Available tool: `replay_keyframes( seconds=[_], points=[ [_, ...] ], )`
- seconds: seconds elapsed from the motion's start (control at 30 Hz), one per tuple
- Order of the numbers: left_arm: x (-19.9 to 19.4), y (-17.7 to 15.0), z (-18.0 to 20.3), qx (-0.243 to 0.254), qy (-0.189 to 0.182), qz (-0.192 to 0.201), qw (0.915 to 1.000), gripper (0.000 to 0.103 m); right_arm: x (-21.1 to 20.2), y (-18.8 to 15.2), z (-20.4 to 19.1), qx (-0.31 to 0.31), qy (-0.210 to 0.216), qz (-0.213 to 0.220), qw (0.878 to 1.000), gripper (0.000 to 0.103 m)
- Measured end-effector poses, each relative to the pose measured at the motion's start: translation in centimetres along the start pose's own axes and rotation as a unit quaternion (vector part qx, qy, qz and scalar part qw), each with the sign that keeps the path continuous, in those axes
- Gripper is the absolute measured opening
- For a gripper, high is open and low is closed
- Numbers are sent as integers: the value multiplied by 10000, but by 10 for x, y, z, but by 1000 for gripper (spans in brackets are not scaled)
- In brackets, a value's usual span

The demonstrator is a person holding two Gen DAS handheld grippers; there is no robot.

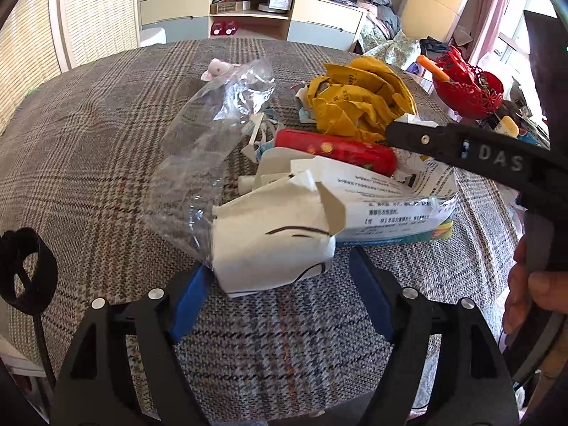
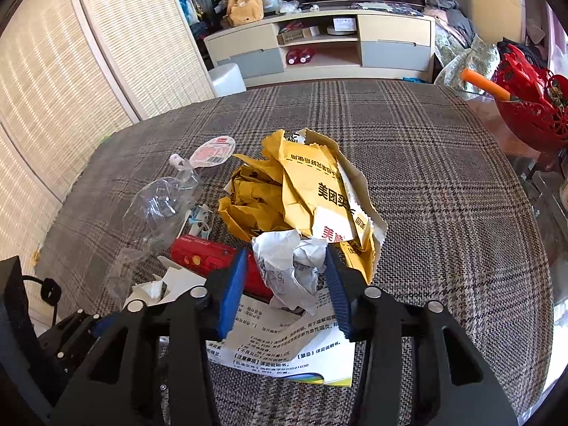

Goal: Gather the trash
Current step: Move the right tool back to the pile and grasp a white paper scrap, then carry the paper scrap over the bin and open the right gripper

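Note:
A trash pile lies on the plaid tablecloth (image 1: 88, 149). My left gripper (image 1: 280, 269) is open, its blue pads either side of the near end of a torn white carton (image 1: 273, 245). My right gripper (image 2: 285, 259) is open around a crumpled white paper ball (image 2: 291, 262), pads close to it. The right gripper also shows in the left wrist view (image 1: 401, 131), reaching into the pile. Around them lie a crumpled yellow paper bag (image 2: 305, 191), a red packet (image 1: 337, 151), a clear plastic bag (image 1: 213, 135) and a printed leaflet box (image 2: 284, 351).
A red lattice basket (image 1: 468, 85) with an orange stick stands at the table's right edge beside small bottles. A pink-white lid (image 2: 213, 151) lies beyond the plastic bag. A TV cabinet (image 2: 319, 46) and a woven screen (image 2: 71, 71) stand behind the table.

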State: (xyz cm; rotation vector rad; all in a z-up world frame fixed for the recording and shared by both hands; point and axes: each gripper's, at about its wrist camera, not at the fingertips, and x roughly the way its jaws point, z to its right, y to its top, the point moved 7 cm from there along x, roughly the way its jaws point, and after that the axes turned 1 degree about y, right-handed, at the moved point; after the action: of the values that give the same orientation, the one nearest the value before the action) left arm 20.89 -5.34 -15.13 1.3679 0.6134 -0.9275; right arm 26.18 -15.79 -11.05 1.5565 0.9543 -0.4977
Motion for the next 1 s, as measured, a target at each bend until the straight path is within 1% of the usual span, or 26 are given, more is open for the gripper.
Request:
replay_keyframes(
  seconds=[0.03,0.07,0.1,0.13,0.17,0.23,0.27,0.47,0.63,0.83,1.0],
  points=[
    [0,0,1,23,30,-3,10000,73,1,0,1,-31,-37,5,10000,33],
    [2,0,2,48,59,-10,10000,73,1,0,1,-67,-54,17,10000,28],
    [4,0,2,67,71,-33,9999,72,1,0,1,-88,-46,27,9999,25],
    [5,0,1,67,64,-61,9999,72,0,0,1,-105,-21,31,9999,24],
    [7,-1,1,57,59,-72,9999,69,0,1,1,-122,-8,37,9999,22],
    [8,-2,-2,66,93,-62,9999,63,-2,1,2,-108,14,59,9999,21],
    [8,-2,-2,69,74,-58,9999,63,-4,2,3,-78,26,77,9999,20],
    [-4,-3,-2,145,35,75,9999,62,-24,9,3,-75,45,263,9996,20],
    [-19,-8,-3,181,42,150,9997,62,-44,7,1,-77,84,379,9992,20],
    [-53,-22,1,202,84,410,9989,61,-79,-1,-6,-102,186,541,9983,20],
    [-88,-38,10,285,79,747,9968,61,-108,-21,-16,-264,209,608,9976,20]
  ],
)
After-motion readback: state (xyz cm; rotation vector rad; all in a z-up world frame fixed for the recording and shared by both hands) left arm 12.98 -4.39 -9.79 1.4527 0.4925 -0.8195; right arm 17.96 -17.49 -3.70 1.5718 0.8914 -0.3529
